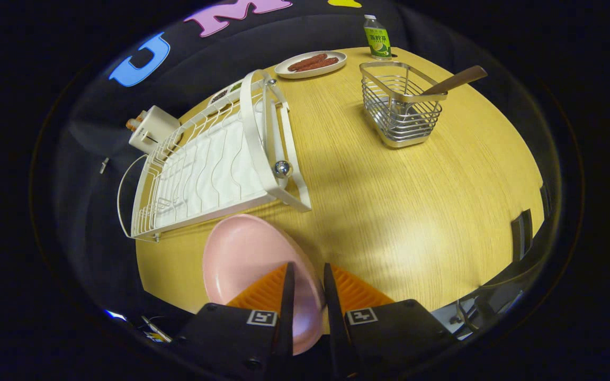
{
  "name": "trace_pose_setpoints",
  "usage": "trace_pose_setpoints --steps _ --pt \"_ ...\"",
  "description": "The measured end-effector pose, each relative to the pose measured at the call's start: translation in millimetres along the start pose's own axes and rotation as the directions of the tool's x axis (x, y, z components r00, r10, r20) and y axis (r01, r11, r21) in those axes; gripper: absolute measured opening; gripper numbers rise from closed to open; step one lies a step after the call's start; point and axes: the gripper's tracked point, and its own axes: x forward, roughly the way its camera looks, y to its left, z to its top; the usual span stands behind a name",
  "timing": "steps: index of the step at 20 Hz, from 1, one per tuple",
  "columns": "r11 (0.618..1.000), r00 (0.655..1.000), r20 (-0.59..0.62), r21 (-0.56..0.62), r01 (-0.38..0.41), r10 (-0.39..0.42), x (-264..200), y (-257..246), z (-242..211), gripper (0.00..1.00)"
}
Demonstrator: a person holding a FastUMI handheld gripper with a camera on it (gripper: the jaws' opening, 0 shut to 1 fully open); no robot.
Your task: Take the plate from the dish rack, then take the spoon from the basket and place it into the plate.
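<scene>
Open room: your widest bare stretch of bench (416, 211) lies ahead and to the right of the fingers, running to its curved right edge.
Bench edge: the near edge passes just under the fingers; the plate overhangs it.
Hand-held gripper: your hand-held gripper (308, 275) is clamped on the rim of the pink plate (247, 264), both orange fingers pressing it, the plate tilted up on edge to their left.
Dish rack: one white dish rack (215, 164), just beyond the plate.
Basket: one wire basket (400, 103), well ahead and right, holding one spoon (456, 79) with its wooden handle leaning out.
Far side: one plate of sausages (311, 63), one green-labelled bottle (377, 38).
</scene>
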Motion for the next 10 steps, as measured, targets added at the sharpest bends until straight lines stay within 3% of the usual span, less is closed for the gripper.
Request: trace_pose_setpoints --steps 1,3,4,10 --pt "1.000 1.000 0.009 0.012 0.001 -0.001 -2.2 -1.2 3.4 0.33" --pt "0.999 1.000 0.029 0.039 -0.004 0.003 -5.7 -3.7 11.1 0.51" --pt "0.999 0.999 0.043 0.043 -0.003 0.001 -7.5 -6.7 15.1 0.69" --pt "1.000 0.993 0.117 0.008 0.004 -0.005 -32.7 -20.4 35.5 0.90"
